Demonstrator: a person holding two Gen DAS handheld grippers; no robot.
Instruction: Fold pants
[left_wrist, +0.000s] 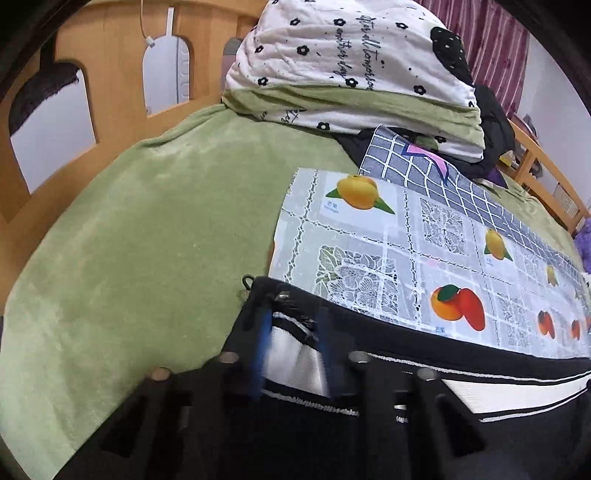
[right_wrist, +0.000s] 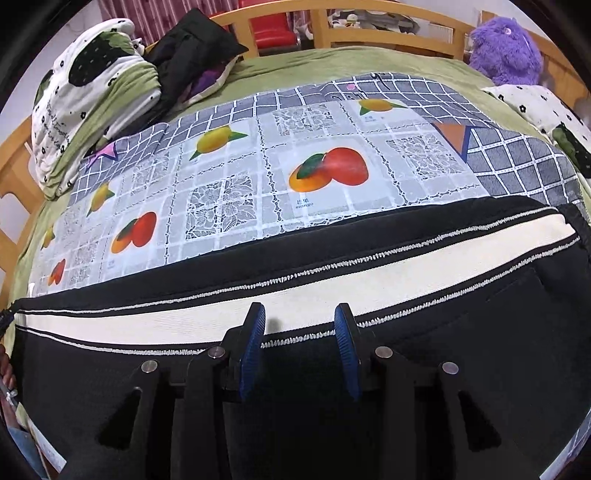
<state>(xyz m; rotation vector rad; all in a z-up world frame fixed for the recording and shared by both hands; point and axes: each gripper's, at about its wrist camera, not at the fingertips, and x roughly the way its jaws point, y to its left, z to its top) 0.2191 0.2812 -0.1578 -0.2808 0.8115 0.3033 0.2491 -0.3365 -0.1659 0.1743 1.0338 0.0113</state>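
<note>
Pants (right_wrist: 369, 273) look soft and floppy; my left tongs (left_wrist: 291, 328) pinch the hem corner, right tongs (right_wrist: 300, 325) gape over the stripe.

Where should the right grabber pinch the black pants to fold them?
Probably the near edge of the pants, coming in low from the front. They lie flat on the fruit-print cloth, and the open right gripper already sits over the white stripe.

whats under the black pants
The pants lie on a fruit-print plastic cloth, which sits on a grey checked sheet over the green blanket. Whatever lies under the pants nearer the grippers is covered.
</note>
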